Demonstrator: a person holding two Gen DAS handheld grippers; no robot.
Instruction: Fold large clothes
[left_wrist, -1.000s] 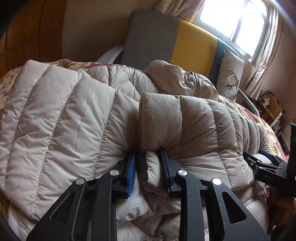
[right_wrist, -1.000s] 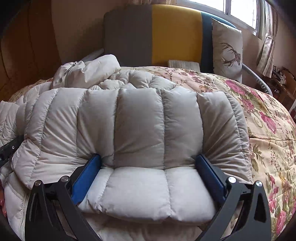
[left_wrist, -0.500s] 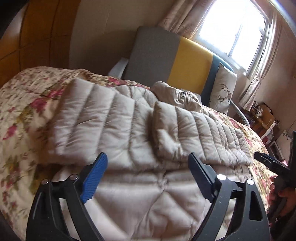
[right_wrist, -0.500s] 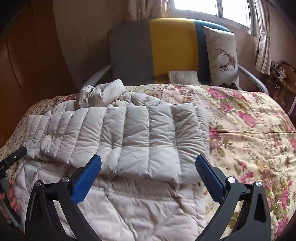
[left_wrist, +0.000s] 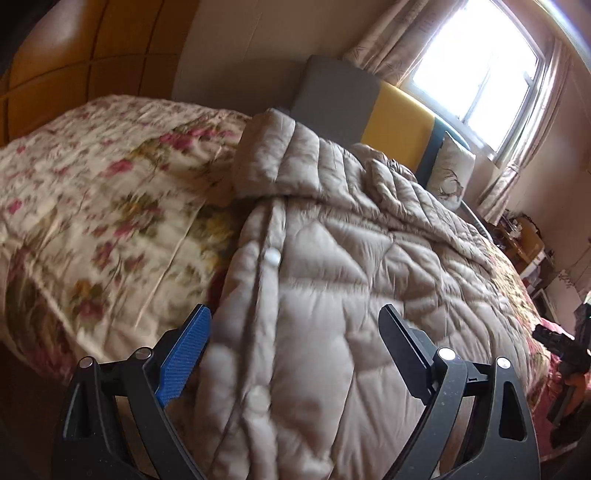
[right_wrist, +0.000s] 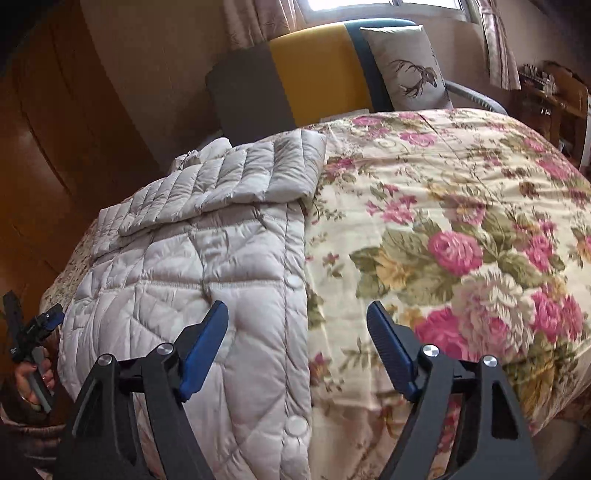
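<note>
Inspector: Where did the garment lie?

Technician: The quilted down coat (right_wrist: 207, 258) lay flat on the floral bedspread (right_wrist: 461, 221), sleeves folded across its upper body toward 12 o'clock. Its snap-button edge ran down to 6 o'clock.

Inspector: And the tools?

Technician: The left gripper (left_wrist: 293, 349) and right gripper (right_wrist: 297, 343) both stood wide apart, holding nothing.

Inspector: Handling?

Technician: The coat appeared light, soft, puffy, probably slippery. Taking hold at the hem corners near 6 o'clock seemed advisable, pinching deep.
</note>
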